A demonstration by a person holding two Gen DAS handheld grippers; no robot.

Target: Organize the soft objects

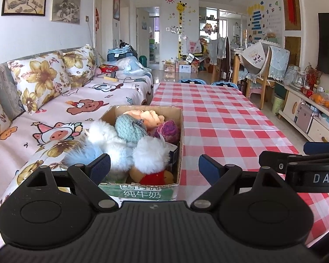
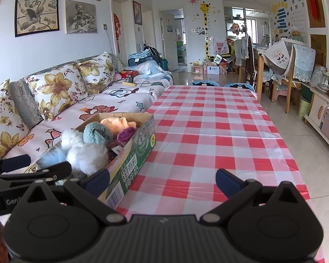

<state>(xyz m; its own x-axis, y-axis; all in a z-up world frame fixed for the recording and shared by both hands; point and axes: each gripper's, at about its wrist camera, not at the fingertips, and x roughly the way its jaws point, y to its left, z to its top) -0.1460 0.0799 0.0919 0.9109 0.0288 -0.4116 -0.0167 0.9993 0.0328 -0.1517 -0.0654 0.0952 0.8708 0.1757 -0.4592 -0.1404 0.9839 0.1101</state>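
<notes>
A cardboard milk box (image 1: 179, 131) stands at the near left corner of the checked table (image 1: 226, 118). It is heaped with soft things: white fluffy toys (image 1: 150, 154), a teal knit hat (image 1: 127, 128), a peach plush (image 1: 149, 116), a purple knit piece (image 1: 167, 130) and a red and yellow plush (image 1: 152, 176). My left gripper (image 1: 154, 167) is open and empty just in front of the box. My right gripper (image 2: 162, 180) is open and empty, to the right of the box (image 2: 131, 160), over the table (image 2: 208, 131).
A sofa (image 1: 76, 100) with flowered cushions runs along the table's left side. Two blue chair backs (image 1: 192, 81) stand at the far end. A TV cabinet (image 1: 313, 114) lines the right wall. The right gripper's body (image 1: 307, 171) shows at the left wrist view's right edge.
</notes>
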